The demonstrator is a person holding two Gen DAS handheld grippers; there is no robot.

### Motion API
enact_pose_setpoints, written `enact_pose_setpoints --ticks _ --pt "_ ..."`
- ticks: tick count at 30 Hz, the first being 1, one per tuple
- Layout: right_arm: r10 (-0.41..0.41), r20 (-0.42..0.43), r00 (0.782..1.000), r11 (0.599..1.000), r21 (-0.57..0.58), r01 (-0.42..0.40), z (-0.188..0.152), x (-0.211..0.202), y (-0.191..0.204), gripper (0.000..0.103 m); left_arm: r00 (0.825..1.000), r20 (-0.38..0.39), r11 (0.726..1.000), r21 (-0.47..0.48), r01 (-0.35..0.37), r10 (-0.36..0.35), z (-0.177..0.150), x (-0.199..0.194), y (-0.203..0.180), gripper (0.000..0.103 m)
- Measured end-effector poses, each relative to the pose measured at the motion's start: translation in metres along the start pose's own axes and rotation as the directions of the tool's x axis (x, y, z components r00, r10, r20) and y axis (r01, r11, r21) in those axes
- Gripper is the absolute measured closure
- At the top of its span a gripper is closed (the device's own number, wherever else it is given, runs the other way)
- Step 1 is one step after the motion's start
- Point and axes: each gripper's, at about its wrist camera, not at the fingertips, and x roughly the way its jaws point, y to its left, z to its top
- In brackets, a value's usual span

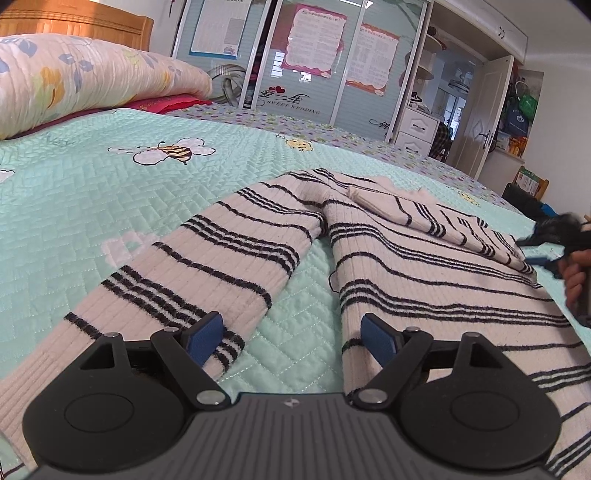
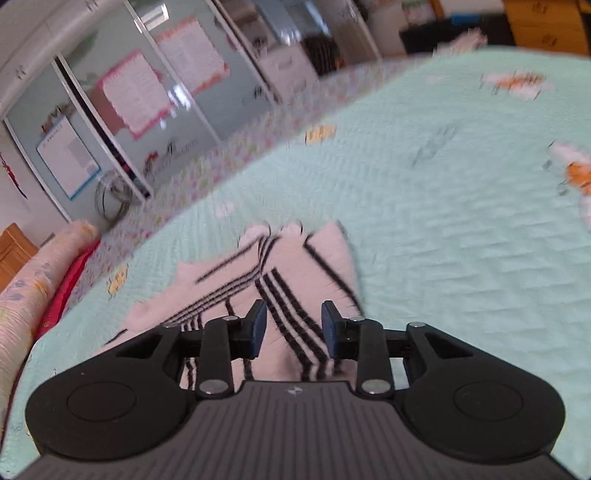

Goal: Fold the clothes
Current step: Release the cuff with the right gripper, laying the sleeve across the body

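A cream sweater with black stripes (image 1: 424,266) lies flat on the mint quilted bedspread (image 1: 92,206). Its left sleeve (image 1: 207,266) stretches toward me, and its right sleeve (image 1: 443,221) is folded over the body. My left gripper (image 1: 293,338) is open and hovers low over the gap between sleeve and body. My right gripper (image 2: 293,328) is open above the folded sleeve (image 2: 280,280), holding nothing; that view is blurred. The right gripper also shows in the left wrist view (image 1: 554,243), in a hand at the sweater's right edge.
A floral pillow (image 1: 81,74) and a red cloth (image 1: 162,103) lie at the head of the bed, before a wooden headboard (image 1: 74,22). A mirrored wardrobe with posters (image 1: 314,55), a white door (image 1: 484,114) and bags (image 1: 517,110) stand beyond the bed.
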Motion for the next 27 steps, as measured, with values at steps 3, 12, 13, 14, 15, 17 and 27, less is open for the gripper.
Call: enact_pose_setpoints --ticks 3,12,13,14,15,17,27 --pt "-0.116 0.016 0.993 0.991 -0.068 0.117 0.002 0.019 -0.010 0.067 1.000 0.000 1.000 0.004 0.001 -0.001 0.000 0.000 -0.001 0.017" --pt "-0.079 0.011 0.997 0.996 0.050 0.079 0.030 0.049 -0.005 0.055 1.000 -0.001 1.000 0.004 0.008 -0.008 -0.001 0.001 -0.002 0.014" --pt "-0.108 0.006 0.994 0.993 0.043 0.108 0.034 0.059 -0.009 0.056 1.000 0.000 1.000 0.002 0.010 -0.010 -0.001 0.001 -0.001 0.014" --pt "-0.124 0.019 0.992 0.991 0.041 0.124 0.038 0.063 -0.011 0.056 1.000 0.000 1.000 -0.001 0.011 -0.011 -0.001 0.001 -0.001 0.014" --pt "-0.125 0.037 0.991 0.991 0.060 0.123 0.043 0.061 -0.013 0.055 1.000 -0.002 1.000 -0.002 0.012 -0.012 -0.001 0.002 -0.001 0.014" --pt "-0.081 0.077 0.994 0.991 0.111 0.072 0.049 0.050 -0.015 0.055 1.000 -0.006 1.000 0.002 0.013 -0.013 -0.001 0.003 -0.002 0.012" --pt "-0.058 0.051 0.997 0.998 -0.009 0.058 0.034 0.028 0.006 0.091 1.000 -0.008 1.000 0.023 0.004 -0.004 -0.001 0.004 -0.006 0.010"
